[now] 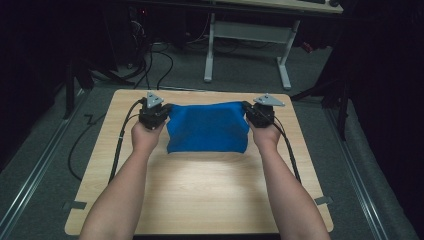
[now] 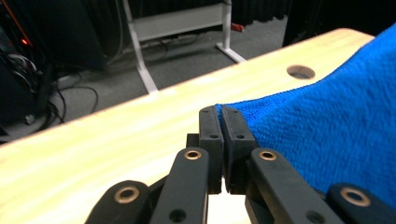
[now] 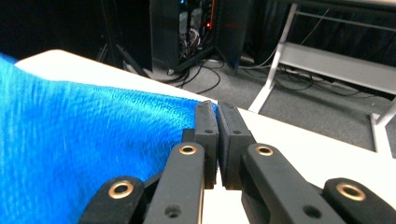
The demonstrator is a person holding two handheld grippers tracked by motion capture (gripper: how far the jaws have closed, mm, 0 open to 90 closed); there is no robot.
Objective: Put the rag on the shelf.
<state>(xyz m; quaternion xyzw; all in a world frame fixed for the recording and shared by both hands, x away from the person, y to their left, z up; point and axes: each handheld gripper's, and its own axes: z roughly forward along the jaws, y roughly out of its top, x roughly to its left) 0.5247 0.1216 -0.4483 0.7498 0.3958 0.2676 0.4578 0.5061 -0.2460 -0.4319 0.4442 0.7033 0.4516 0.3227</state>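
A blue cloth (image 1: 207,127) hangs stretched between my two grippers over the far half of the wooden table (image 1: 200,195). My left gripper (image 1: 167,107) is shut on the cloth's upper left corner; in the left gripper view its jaws (image 2: 221,111) pinch the blue cloth (image 2: 327,135) at its corner. My right gripper (image 1: 246,106) is shut on the upper right corner; the right gripper view has its jaws (image 3: 215,106) closed on the edge of the blue cloth (image 3: 84,140). The cloth's lower edge reaches the tabletop.
A white-legged desk frame (image 1: 247,35) stands on the floor beyond the table. Cables (image 1: 150,65) lie on the floor at the far left. A round hole (image 2: 300,72) is in the tabletop near its far edge. The near half of the table is bare wood.
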